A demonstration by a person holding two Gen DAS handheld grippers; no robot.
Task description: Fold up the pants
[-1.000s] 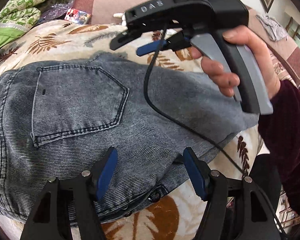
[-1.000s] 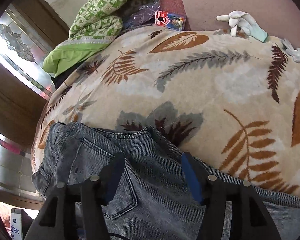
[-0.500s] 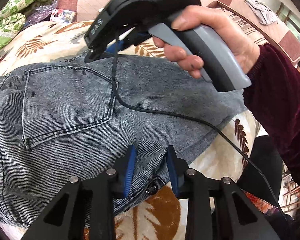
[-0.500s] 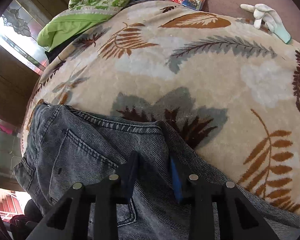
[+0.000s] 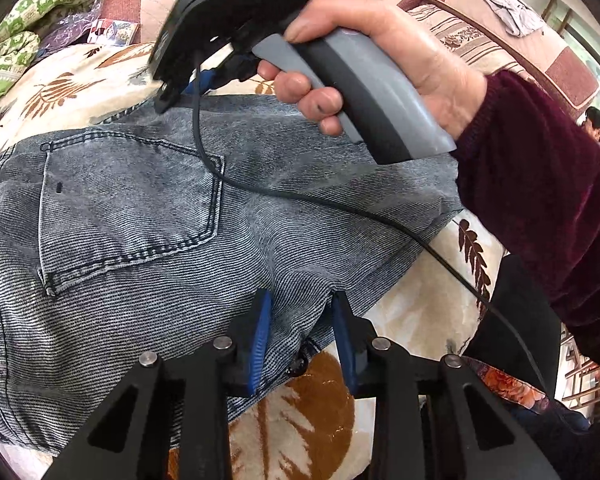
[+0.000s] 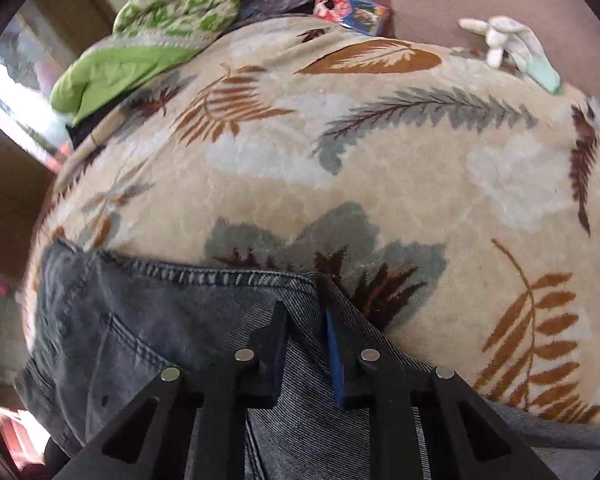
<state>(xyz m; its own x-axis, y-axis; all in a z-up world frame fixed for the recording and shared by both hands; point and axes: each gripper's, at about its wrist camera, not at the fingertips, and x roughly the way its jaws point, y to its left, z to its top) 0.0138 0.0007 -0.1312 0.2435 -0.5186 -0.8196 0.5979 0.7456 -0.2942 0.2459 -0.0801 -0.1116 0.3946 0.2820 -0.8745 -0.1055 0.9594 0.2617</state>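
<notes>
Grey-blue denim pants lie flat on a leaf-patterned blanket, back pocket up. My left gripper is shut on the near edge of the pants, with a fold of denim between its blue pads. My right gripper is shut on the far edge of the pants, at the corner by the waistband seam. It also shows from behind in the left wrist view, held by a hand in a maroon sleeve, its cable trailing across the denim.
The leaf-patterned blanket covers the surface beyond the pants. A green patterned quilt, a small colourful box and white gloves lie at its far edge. A striped sofa stands behind.
Both grippers have closed from wide open onto the pants' edges. The right gripper has moved down and left onto the far edge.
</notes>
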